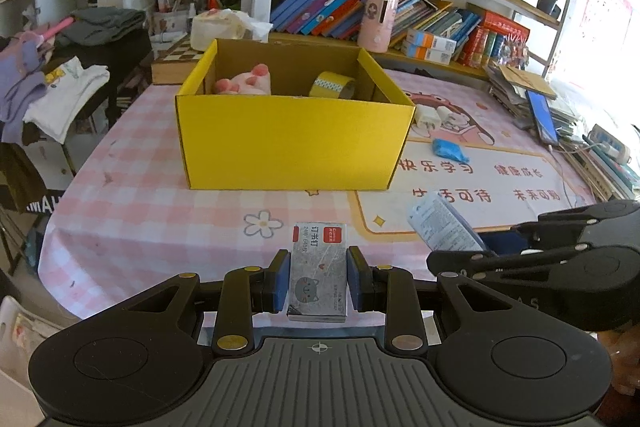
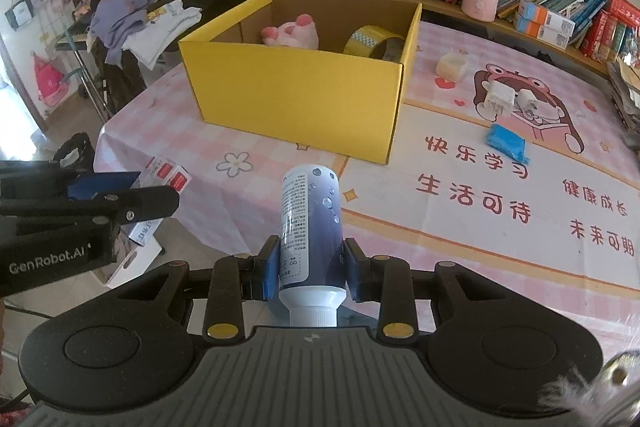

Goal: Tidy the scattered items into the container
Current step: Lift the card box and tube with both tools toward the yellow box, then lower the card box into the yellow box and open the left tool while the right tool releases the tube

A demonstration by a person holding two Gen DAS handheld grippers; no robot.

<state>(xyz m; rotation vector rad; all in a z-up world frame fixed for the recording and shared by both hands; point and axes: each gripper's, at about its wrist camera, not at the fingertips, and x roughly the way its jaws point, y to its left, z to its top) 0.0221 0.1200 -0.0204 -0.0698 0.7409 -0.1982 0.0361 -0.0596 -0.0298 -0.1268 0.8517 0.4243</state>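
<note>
My left gripper is shut on a small grey staple box with a red label, held above the table's near edge. My right gripper is shut on a blue bottle with a white cap, bottom pointing forward. The open yellow cardboard box stands ahead in the left wrist view and also shows in the right wrist view. It holds a pink plush toy and a yellow tape roll. The right gripper and its bottle show at the right of the left wrist view.
On the pink checked tablecloth right of the box lie a blue packet, two white plug adapters and a pale cube. Bookshelves stand behind. Stacked papers and a phone lie at the right edge. Clothes hang left.
</note>
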